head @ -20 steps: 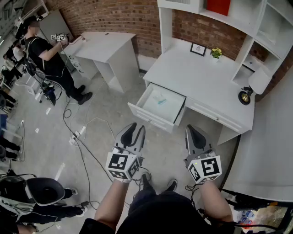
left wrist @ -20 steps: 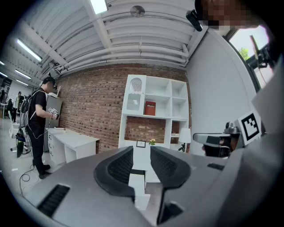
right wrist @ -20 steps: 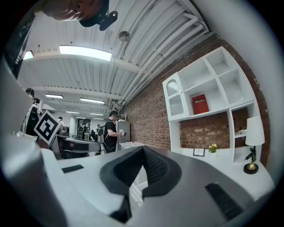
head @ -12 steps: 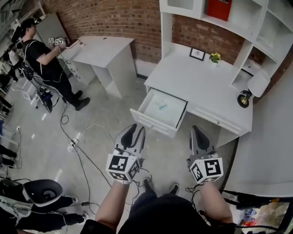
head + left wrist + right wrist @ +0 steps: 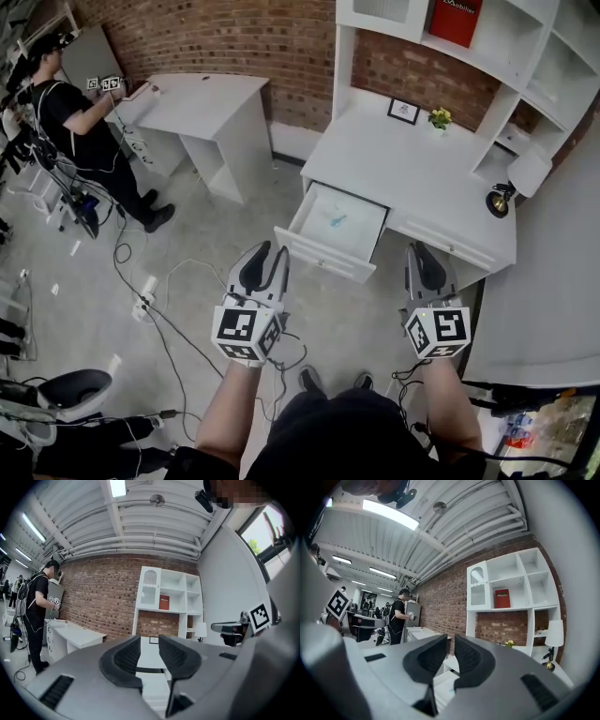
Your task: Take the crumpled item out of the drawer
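A white drawer (image 5: 323, 246) stands pulled out of the white desk (image 5: 403, 169). Inside it lies a small teal crumpled item (image 5: 336, 221). My left gripper (image 5: 266, 251) is held over the floor, just short of the drawer's front, its jaws open and empty. My right gripper (image 5: 419, 249) is level beside it, in front of the desk's right half, its jaws a little apart with nothing between them. In the left gripper view the drawer (image 5: 151, 686) shows through the gap of the left gripper (image 5: 149, 644). The right gripper (image 5: 451, 645) looks toward the drawer (image 5: 440, 682) from the right.
Cables (image 5: 159, 309) trail across the grey floor. A second white desk (image 5: 202, 98) stands at the back left with a person (image 5: 66, 108) beside it. On the desk are a framed picture (image 5: 405, 110), a small plant (image 5: 440, 118) and a lamp (image 5: 502, 199). A stool (image 5: 66, 389) sits lower left.
The head view has swung left and come closer to the desk. Both grippers have shifted slightly right in the picture. The drawer stays open, the teal item still inside.
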### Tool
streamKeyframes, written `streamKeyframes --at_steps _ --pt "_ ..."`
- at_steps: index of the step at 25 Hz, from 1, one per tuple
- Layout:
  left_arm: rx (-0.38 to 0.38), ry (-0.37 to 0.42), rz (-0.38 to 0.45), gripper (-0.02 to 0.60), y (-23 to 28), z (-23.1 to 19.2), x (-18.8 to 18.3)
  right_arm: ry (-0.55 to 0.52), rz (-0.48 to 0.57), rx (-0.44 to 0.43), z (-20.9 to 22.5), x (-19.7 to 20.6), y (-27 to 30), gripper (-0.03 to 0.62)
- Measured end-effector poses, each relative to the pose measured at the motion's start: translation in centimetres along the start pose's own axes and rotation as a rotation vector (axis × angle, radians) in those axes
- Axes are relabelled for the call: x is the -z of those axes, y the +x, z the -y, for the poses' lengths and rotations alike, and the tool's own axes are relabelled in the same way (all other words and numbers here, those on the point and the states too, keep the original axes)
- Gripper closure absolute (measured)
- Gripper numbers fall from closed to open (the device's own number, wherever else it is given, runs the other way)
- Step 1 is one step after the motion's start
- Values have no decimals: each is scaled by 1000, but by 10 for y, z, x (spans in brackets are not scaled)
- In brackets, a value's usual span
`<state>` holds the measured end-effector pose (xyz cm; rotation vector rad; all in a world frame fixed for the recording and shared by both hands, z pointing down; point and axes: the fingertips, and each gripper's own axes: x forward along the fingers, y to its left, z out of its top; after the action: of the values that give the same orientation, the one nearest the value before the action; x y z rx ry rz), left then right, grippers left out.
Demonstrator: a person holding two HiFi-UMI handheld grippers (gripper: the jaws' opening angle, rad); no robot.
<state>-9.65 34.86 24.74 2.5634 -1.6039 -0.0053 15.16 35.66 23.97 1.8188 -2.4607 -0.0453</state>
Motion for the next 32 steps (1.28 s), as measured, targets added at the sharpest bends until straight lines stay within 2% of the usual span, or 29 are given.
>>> streamKeyframes --at_steps 8,13,20,25,32 --pt "-23 7 27 463 -2 -55 -18 33 -12 26 -7 -10 15 548" --pt "-24 -14 32 463 2 -61 -12 16 -23 6 -14 -6 26 548" --pt "-42 8 -15 463 21 -68 0 39 -31 -27 -9 10 60 548" --pt "-66 40 -31 463 51 -73 -2 67 -28 -54 5 19 95 549" --pt "-80 67 -79 463 120 -72 4 98 -57 -89 44 40 159 549"
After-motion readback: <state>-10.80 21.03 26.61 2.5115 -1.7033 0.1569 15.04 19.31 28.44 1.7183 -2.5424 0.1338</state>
